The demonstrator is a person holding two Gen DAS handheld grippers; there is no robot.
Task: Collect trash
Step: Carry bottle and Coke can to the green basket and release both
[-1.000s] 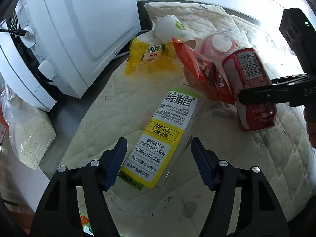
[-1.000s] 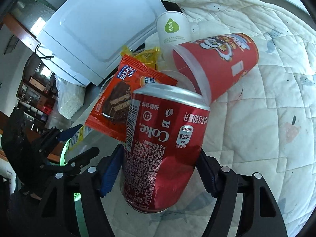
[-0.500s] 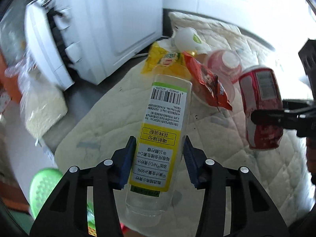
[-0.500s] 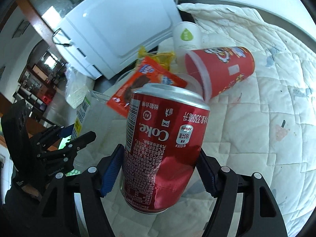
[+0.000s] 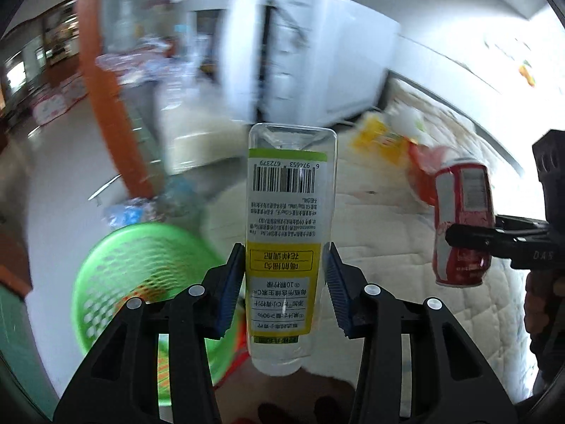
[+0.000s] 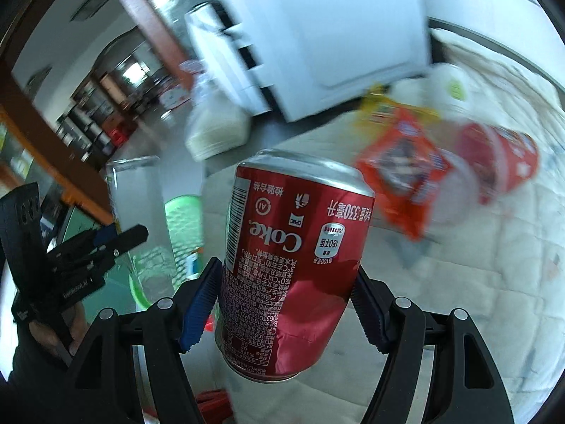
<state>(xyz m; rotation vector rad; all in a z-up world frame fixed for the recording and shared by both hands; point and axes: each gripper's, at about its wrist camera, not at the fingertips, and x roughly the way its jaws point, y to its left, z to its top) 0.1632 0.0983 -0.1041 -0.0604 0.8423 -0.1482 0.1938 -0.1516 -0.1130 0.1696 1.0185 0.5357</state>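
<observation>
Though bkgd's blurred, left claw (image 5: 284, 275) grips bottle (image 5: 289, 219), right claw (image 6: 284, 300) grips Coke can (image 6: 293, 258).

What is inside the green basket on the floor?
The green basket is blurred; something orange and white shows through its mesh wall. The left gripper and its clear bottle cover the rest.

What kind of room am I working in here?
Probably a lived-in home, maybe a utility or kitchen corner: a white appliance stands against the wall, a quilted cream pad covers the work surface with snack wrappers on it, and a green basket sits below its edge.
</observation>
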